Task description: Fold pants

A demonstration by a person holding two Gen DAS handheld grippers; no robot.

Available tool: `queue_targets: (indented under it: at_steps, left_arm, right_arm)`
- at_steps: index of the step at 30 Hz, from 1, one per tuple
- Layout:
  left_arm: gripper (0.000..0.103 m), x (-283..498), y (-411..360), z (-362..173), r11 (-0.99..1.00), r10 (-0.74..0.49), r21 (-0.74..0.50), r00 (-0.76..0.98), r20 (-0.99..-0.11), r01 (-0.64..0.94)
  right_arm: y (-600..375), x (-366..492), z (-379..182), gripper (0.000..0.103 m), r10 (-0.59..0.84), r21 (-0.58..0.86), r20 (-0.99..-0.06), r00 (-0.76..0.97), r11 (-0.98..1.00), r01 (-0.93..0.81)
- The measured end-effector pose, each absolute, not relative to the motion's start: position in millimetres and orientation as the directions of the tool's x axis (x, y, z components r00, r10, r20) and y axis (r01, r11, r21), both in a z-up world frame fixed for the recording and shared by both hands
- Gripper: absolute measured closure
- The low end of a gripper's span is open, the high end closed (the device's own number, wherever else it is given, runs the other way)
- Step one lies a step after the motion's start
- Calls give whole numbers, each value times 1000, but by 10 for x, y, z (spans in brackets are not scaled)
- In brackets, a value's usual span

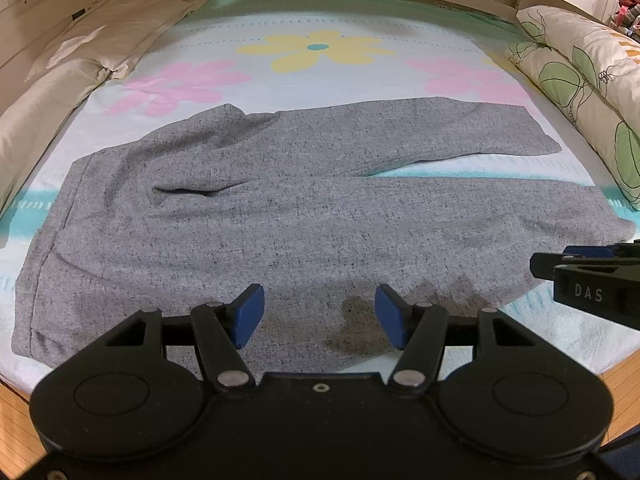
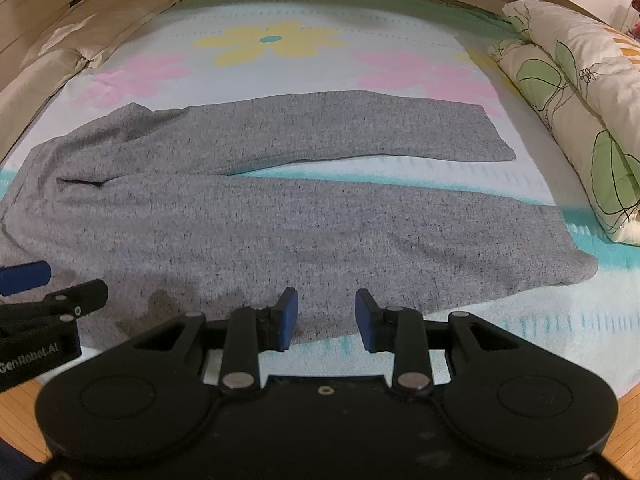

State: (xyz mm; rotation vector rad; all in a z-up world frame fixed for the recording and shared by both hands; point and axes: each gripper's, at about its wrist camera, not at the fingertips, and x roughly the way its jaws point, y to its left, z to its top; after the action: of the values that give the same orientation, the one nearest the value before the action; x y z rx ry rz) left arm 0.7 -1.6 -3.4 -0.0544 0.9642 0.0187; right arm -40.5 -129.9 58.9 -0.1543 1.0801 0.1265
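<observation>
We're on a bed (image 1: 320, 76) here, pale sheet printed with a yellow flower and pink ones, wooden headboard across the top of the frame. Upper left, plain cream pillows (image 1: 100, 36) sit along the edge. Across the middle lie the grey pants (image 1: 280, 208), spread flat, waistband toward the left of the frame, both legs running out to the right with a wedge of sheet showing between them. Bottom centre of the left wrist view, the left gripper (image 1: 320, 316) hangs over the near edge of the pants, blue pads well apart, nothing between them. At right, the right gripper (image 2: 326, 318) hovers over the near leg's edge, jaws apart too, empty. Far right, leaf-patterned pillows (image 1: 580, 76) line the bed.
</observation>
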Motion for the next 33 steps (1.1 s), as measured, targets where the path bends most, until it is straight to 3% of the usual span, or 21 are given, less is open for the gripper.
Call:
queue_targets:
  at_steps: [14, 22, 27, 33]
  left_arm:
    - [39, 1, -30, -23, 999, -13, -34, 605, -796, -23]
    - [39, 91, -33, 26, 997, -41, -70, 556, -830, -30]
    - [40, 174, -111, 150, 999, -16, -38, 606, -795, -23]
    - [39, 334, -313, 210, 999, -3, 23, 622, -783, 34]
  right_arm:
    - [-1297, -412, 593, 69, 28, -64, -885, 465, 982, -180]
    - [-1372, -300, 720, 69, 26, -47, -881, 473, 989, -141]
    - [-1625, -30, 1017, 69, 15, -38, -858, 513, 995, -93]
    - [-2337, 429, 1059, 69, -65, -125, -828, 557, 990, -71]
